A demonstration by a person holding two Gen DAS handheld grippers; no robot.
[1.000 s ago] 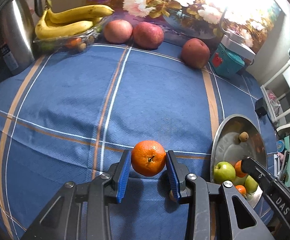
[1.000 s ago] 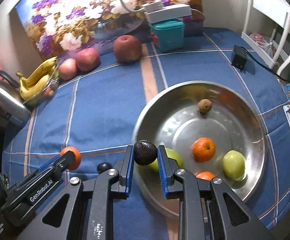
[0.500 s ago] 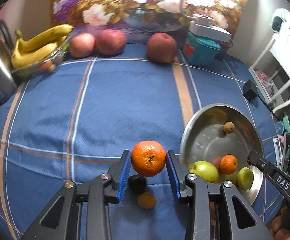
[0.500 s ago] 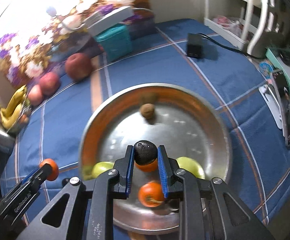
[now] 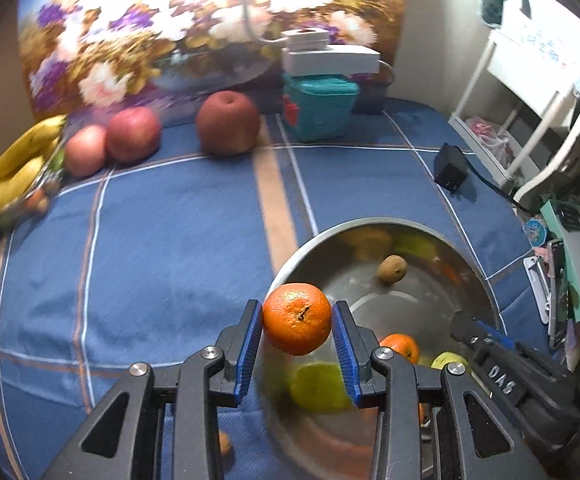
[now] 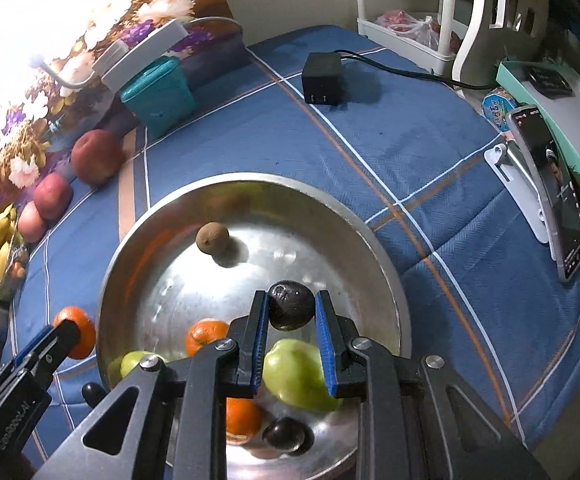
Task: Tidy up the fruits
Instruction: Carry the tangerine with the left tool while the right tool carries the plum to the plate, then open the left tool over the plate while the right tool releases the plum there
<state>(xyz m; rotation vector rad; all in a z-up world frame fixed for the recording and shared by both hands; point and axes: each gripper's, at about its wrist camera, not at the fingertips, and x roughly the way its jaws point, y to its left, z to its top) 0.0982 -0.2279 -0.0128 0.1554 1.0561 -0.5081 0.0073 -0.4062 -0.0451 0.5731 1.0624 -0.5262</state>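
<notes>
My left gripper (image 5: 297,322) is shut on an orange tangerine (image 5: 297,319) and hangs over the left rim of the steel bowl (image 5: 369,228). Over the middle of the same steel bowl (image 6: 250,180), my right gripper (image 6: 291,312) is shut on a dark round fruit (image 6: 291,311). Inside the bowl lie a brown kiwi-like fruit (image 6: 212,239), two tangerines (image 6: 204,335), green fruits (image 6: 295,376) and another dark fruit (image 6: 286,436). The left gripper with its tangerine (image 6: 74,332) shows at the bowl's left edge in the right wrist view.
Three red apples (image 5: 228,122) and bananas (image 5: 10,164) line the back of the blue checked tablecloth (image 5: 170,220). A teal box (image 5: 319,106) and a black power adapter (image 6: 323,80) stand behind the bowl. A phone on a stand (image 6: 549,188) is at the right.
Both grippers have moved to the right with their fruits. The left one now reaches the bowl's rim. The right one has gone from the bowl's near-left edge to over its middle, lower.
</notes>
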